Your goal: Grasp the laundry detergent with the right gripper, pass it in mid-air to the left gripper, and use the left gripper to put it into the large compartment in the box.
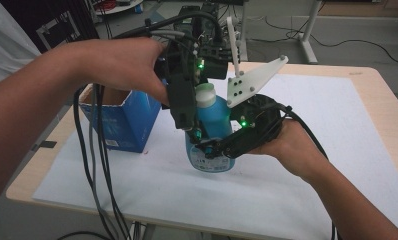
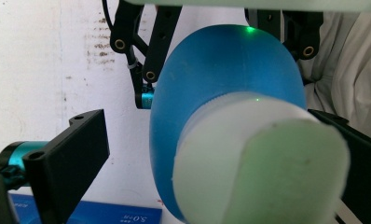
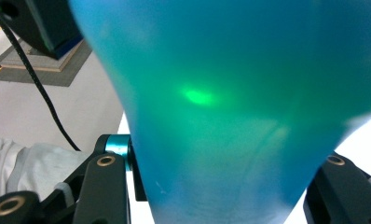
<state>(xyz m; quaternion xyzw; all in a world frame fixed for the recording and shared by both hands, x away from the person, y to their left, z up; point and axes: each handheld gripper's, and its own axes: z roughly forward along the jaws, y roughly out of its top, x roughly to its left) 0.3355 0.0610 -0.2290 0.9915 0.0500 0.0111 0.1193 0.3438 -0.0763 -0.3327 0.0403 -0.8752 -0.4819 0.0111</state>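
the table (image 1: 367,95) with its white mat carried everything, and the blue box (image 1: 121,122) stood at its left. just right of the box the blue bottle (image 1: 213,122) stood upright near the mat's middle, white cap (image 1: 205,94) on top. it looked like a stiff, smooth plastic bottle, probably slick and of middling weight, so the waist below the shoulder seemed the safest place to grip. the right gripper (image 1: 222,146) was clamped across the bottle's lower body, jaws pressed on both sides. the left gripper (image 1: 189,122) came down from above around the cap; in the left gripper view its jaws stood apart, one well clear, not yet pinching the cap.
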